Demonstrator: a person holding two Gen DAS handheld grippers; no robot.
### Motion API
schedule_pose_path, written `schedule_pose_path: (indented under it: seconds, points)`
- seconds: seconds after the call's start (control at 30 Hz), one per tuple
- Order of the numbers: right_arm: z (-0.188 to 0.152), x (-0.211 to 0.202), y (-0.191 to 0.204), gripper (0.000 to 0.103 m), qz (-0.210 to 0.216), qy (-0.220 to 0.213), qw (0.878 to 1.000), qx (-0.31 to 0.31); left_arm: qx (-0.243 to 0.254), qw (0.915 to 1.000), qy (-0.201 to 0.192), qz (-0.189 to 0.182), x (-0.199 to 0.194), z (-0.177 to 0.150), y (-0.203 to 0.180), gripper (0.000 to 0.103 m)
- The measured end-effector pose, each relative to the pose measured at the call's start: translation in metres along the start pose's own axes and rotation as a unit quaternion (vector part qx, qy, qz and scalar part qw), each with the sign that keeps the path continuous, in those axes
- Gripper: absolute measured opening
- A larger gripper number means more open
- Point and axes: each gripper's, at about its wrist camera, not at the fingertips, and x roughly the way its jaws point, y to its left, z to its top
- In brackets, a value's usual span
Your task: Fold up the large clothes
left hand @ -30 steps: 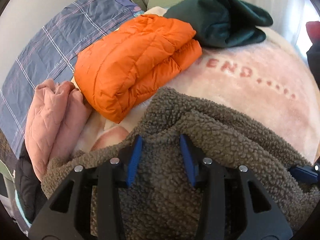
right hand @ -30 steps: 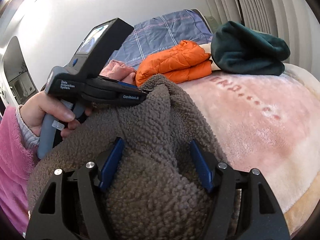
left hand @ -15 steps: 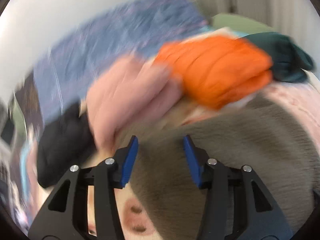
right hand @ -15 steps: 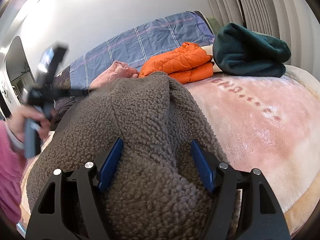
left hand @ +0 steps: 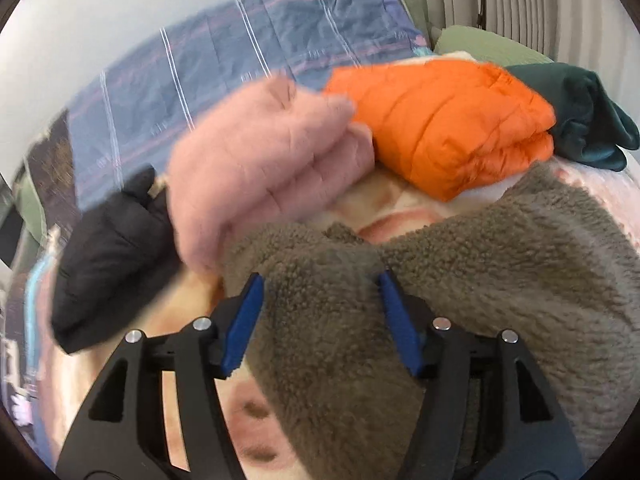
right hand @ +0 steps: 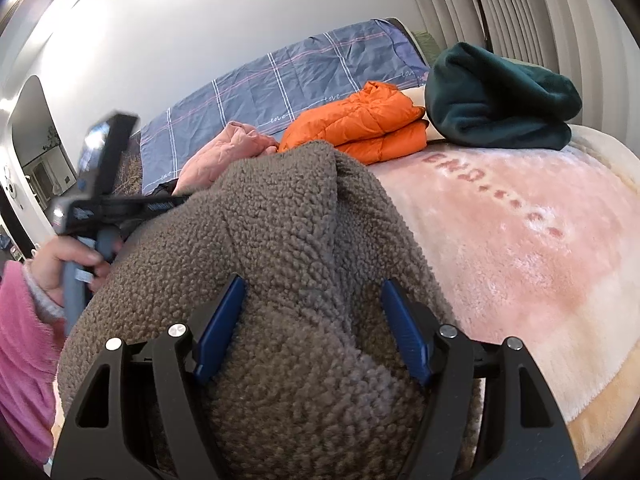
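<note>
Left wrist view: left gripper (left hand: 320,284) points down at the brown fleece garment (left hand: 460,312) on the bed, a bunched fold sitting between the blue pads (left hand: 246,320). The jaws stand fairly wide; cannot tell whether the pads press the fleece or just flank it. Fleece spreads to the right and toward the lens, over the pink plush blanket (left hand: 400,224). Beyond it, a row of folded items: black puffy piece (left hand: 108,256) far left, pink quilted garment (left hand: 260,168) touching it, orange puffer jacket (left hand: 444,120) just beside that, dark green garment (left hand: 588,120) at right. Blue plaid quilt (left hand: 224,64) lies behind them against the wall. Left half of this view is blurry.

Right wrist view: right gripper (right hand: 312,320) also angled down, jaws wide, a thick hump of the same fleece (right hand: 288,240) filling the gap and touching both pads. Left of it, a hand (right hand: 68,264) in a pink sleeve (right hand: 20,352) holds the other gripper's handle at the fleece's far edge. Blanket (right hand: 520,240) with red lettering is bare at right; orange jacket (right hand: 360,120) and green garment (right hand: 500,100) sit at its far end, touching.
</note>
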Motion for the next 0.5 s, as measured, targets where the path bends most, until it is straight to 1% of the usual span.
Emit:
schedule_pose_path:
  seconds: [0.07, 0.1, 0.13, 0.17, 0.2, 0.23, 0.27, 0.3, 0.33, 0.37, 0.47, 0.5]
  points:
    - [-0.001, -0.002, 0.001, 0.071, -0.006, -0.002, 1.000, 0.000, 0.013, 0.9995, -0.022, -0.018, -0.024, 0.002, -0.009, 0.063]
    - [-0.001, -0.002, 0.003, 0.071, -0.008, -0.003, 1.000, 0.000, 0.023, 0.9986, -0.035, -0.032, -0.036, 0.003, -0.016, 0.067]
    - [-0.002, -0.003, 0.004, 0.071, -0.013, -0.005, 1.000, -0.001, 0.044, 0.9969, -0.051, -0.042, -0.051, 0.002, -0.030, 0.070]
    - [-0.002, -0.004, 0.005, 0.071, -0.017, -0.007, 1.000, -0.002, 0.060, 0.9955, -0.058, -0.045, -0.059, 0.000, -0.039, 0.073]
    - [-0.003, -0.005, 0.006, 0.071, -0.019, -0.009, 1.000, -0.003, 0.084, 0.9932, -0.063, -0.050, -0.065, -0.003, -0.052, 0.076]
    - [-0.004, -0.006, 0.006, 0.071, -0.021, -0.011, 1.000, -0.005, 0.112, 0.9902, -0.059, -0.059, -0.066, -0.007, -0.066, 0.077]
    - [-0.004, -0.007, 0.007, 0.071, -0.023, -0.012, 1.000, -0.005, 0.132, 0.9881, -0.052, -0.060, -0.063, -0.011, -0.078, 0.077]
    - [-0.005, -0.007, 0.006, 0.071, -0.026, -0.012, 1.000, -0.005, 0.145, 0.9872, -0.054, -0.038, -0.056, -0.019, -0.091, 0.078]
    - [-0.006, -0.007, 0.005, 0.071, -0.030, -0.010, 0.999, -0.003, 0.139, 0.9880, -0.060, -0.031, -0.053, -0.023, -0.094, 0.077]
    - [-0.007, -0.007, 0.003, 0.071, -0.030, -0.008, 1.000, 0.000, 0.124, 0.9899, -0.058, -0.038, -0.049, -0.024, -0.093, 0.077]
    - [-0.006, -0.009, 0.002, 0.071, -0.021, -0.006, 1.000, 0.002, 0.093, 0.9922, -0.040, -0.073, -0.046, -0.019, -0.081, 0.077]
    - [-0.006, -0.009, 0.003, 0.071, -0.022, -0.007, 1.000, -0.001, 0.087, 0.9924, -0.038, -0.078, -0.044, -0.019, -0.079, 0.077]
